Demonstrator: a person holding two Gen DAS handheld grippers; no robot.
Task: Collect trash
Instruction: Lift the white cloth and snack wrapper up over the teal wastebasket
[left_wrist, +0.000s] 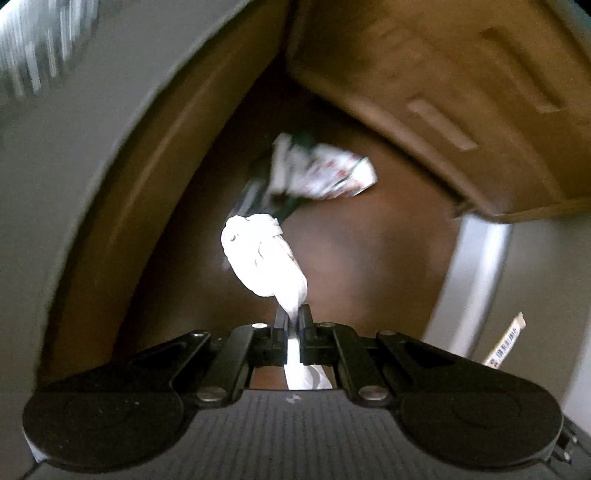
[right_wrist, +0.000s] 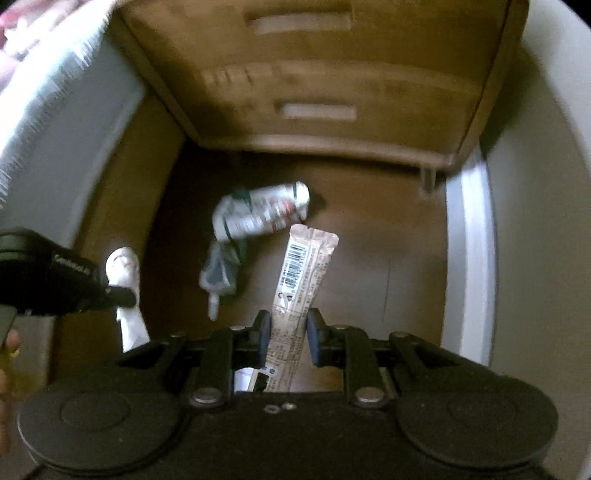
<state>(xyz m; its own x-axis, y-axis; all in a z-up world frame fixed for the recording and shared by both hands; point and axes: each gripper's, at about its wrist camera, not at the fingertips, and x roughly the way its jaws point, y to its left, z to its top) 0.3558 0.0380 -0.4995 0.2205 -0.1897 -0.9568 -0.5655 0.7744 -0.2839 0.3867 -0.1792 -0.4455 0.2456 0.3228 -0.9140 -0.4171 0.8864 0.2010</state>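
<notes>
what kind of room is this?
Probably a bedroom or living space at home, though that is a guess: a wooden drawer unit stands on a dark wood floor beside pale walls, with a crumpled printed wrapper lying on the floor.

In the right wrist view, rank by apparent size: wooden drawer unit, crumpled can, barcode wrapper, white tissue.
1. wooden drawer unit
2. crumpled can and barcode wrapper: alike; the wrapper is nearer, so unsure
3. white tissue, partly hidden
</notes>
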